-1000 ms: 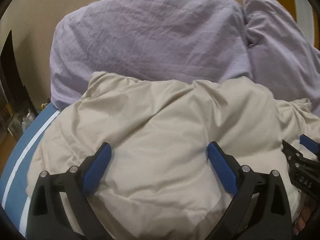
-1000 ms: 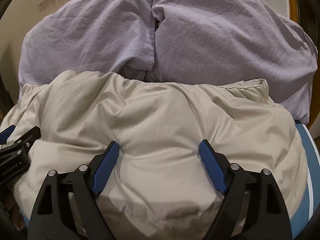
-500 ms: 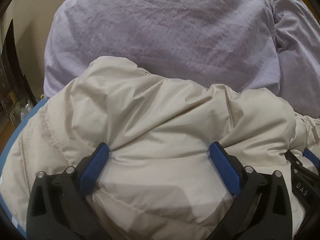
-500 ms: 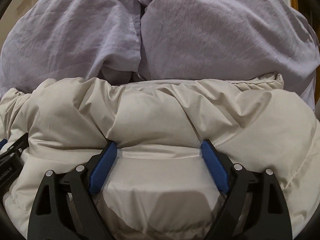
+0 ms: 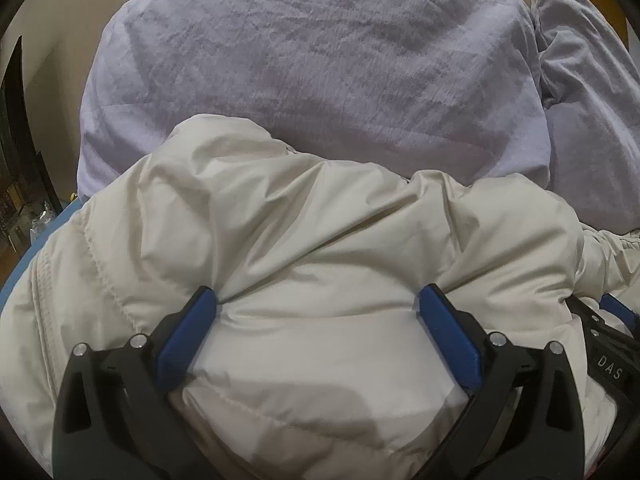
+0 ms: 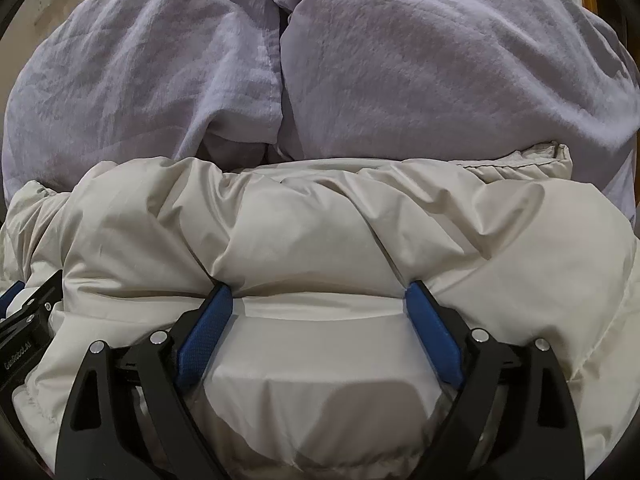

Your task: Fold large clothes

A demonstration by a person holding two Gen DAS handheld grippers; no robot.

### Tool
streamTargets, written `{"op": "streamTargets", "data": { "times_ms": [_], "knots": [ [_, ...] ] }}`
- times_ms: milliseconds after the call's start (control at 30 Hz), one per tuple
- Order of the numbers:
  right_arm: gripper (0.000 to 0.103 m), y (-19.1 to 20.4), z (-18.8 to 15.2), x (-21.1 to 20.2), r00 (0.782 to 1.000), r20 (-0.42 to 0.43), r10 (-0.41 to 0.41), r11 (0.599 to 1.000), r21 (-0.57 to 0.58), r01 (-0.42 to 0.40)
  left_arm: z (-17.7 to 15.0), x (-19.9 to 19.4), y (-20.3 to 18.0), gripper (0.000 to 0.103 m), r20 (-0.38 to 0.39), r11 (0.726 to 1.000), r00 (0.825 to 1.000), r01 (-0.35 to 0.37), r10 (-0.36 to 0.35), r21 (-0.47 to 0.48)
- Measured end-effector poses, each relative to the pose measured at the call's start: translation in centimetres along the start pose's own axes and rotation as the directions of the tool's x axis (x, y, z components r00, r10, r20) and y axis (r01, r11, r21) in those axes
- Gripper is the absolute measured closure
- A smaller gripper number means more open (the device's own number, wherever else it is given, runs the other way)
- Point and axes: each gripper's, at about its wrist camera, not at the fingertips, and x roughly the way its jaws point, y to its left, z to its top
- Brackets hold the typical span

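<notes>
A puffy cream padded jacket (image 5: 320, 220) lies bunched on the bed and fills the lower half of both views. My left gripper (image 5: 316, 304) stands wide, its blue fingertips (image 5: 200, 308) sunk into the padding, and a thick fold bulges up between the jaws. My right gripper (image 6: 318, 300) stands just as wide and its jaws are opening. The jacket (image 6: 320, 220) swells between them, creased at each tip. The two grippers sit side by side: the right one's black body (image 5: 608, 344) shows in the left wrist view, the left one's (image 6: 28, 320) in the right wrist view.
Two lilac pillows (image 6: 140, 80) (image 6: 440, 60) lie close behind the jacket's far edge; one of them (image 5: 312, 60) fills the top of the left wrist view. A strip of blue sheet (image 5: 24, 268) and dark furniture (image 5: 16, 160) show at the left.
Both grippers moved forward and slightly down into the jacket. Its far edge bunched up against the pillows, which now look nearer. Much less blue sheet shows.
</notes>
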Motion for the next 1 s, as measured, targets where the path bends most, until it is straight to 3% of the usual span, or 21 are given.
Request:
{"op": "streamTargets", "data": {
  "times_ms": [367, 500, 600, 700, 833, 1000],
  "knots": [
    [0.011, -0.9, -0.6, -0.9, 1.0, 0.01, 0.009, 1.0, 0.01, -0.009, -0.1, -0.1, 0.1, 0.002, 0.003, 1.0, 1.0, 0.001, -0.001, -0.002],
    [0.011, -1.2, 0.0, -3.1, 0.995, 0.064, 0.071, 0.997, 0.023, -0.073, 0.0, -1.0, 0.2, 0.002, 0.007, 1.0, 1.0, -0.002, 0.002, 0.002],
    [0.009, -0.2, 0.3, -5.3, 0.98, 0.129, 0.154, 0.988, -0.017, -0.153, 1.0, -2.7, 1.6, 0.002, 0.069, 0.998, 0.997, -0.028, 0.032, -0.059],
    [0.007, 1.5, -0.2, -5.4, 0.978, 0.108, 0.179, 0.982, -0.083, -0.171, 2.0, -4.1, 3.4, 0.002, 0.15, 0.99, 0.984, -0.079, 0.096, -0.115],
    [0.007, 2.8, -1.1, -4.0, 0.985, 0.052, 0.165, 0.98, -0.12, -0.158, 2.5, -2.3, 4.9, 0.002, 0.079, 0.983, 0.99, -0.107, 0.12, -0.152],
    [0.006, 3.4, -1.8, -2.3, 0.987, -0.001, 0.159, 0.98, -0.123, -0.158, 1.7, -0.7, 4.5, 0.002, 0.021, 0.98, 0.985, -0.166, 0.169, -0.11]
  ]
}}
